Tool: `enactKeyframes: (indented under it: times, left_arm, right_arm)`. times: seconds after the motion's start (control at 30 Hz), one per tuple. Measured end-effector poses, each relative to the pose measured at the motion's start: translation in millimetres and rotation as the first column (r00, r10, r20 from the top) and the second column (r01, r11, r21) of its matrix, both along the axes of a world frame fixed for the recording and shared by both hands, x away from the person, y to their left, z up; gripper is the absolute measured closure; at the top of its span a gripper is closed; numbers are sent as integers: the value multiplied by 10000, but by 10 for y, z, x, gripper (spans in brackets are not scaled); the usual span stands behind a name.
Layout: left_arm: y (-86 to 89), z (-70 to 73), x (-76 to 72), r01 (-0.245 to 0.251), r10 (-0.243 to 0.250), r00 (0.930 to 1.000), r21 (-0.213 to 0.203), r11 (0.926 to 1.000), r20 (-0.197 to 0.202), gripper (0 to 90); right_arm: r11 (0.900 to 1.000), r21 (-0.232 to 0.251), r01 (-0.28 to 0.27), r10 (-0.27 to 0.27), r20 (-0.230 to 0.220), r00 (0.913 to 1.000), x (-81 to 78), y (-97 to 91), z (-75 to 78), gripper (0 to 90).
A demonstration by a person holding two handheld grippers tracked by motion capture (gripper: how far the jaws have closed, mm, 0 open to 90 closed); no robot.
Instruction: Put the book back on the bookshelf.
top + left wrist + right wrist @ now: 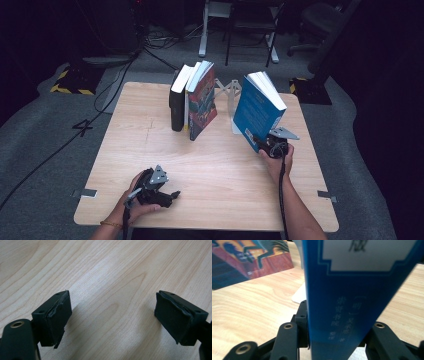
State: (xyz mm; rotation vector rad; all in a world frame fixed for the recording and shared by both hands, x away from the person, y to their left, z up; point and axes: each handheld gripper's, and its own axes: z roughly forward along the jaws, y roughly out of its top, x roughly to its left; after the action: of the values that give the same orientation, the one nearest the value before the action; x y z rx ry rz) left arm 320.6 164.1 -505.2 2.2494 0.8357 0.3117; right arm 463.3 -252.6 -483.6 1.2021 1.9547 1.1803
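So the right claw is pinching the blue book by its spine end, jaws pressed on both sides, and the book stands tilted above the tabletop, just beside the white bookend. The left claw is spread wide with nothing in it, parked low over bare wood near the front edge. Further back, three books lean together in a row. My guess: those are shelved, the blue one is mid-way, and setting it upright next to them is what's left.
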Motion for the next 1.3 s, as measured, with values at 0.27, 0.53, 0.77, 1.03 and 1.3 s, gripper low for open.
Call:
enactKeyframes:
  times: [0.27, 0.53, 0.77, 1.03, 1.3]
  left_arm:
    - [1, 0, -3, 13, -13, 10000, 4, 10000, 10, 147]
    - [2, 0, -2, 49, -49, 10000, -1, 10000, -1, 147]
    - [3, 1, 1, 107, -107, 9999, 8, 9999, -2, 146]
    - [3, 0, 0, 134, -134, 9999, 11, 9999, 7, 146]
    - [1, 0, -9, 80, -80, 10000, 5, 10000, 19, 149]
  right_arm:
    - [9982, -57, 597, -598, -211, 9980, 167, 163, 30, 608]
    - [9956, -42, 938, -939, -434, 9946, 284, 249, 55, 609]
    - [9931, -47, 1173, -1174, -541, 9916, 378, 325, 72, 609]
    - [9909, -183, 1335, -1343, -504, 9897, 371, 413, 67, 605]
    - [9937, 65, 1118, -1114, -495, 9925, 318, 363, 109, 545]
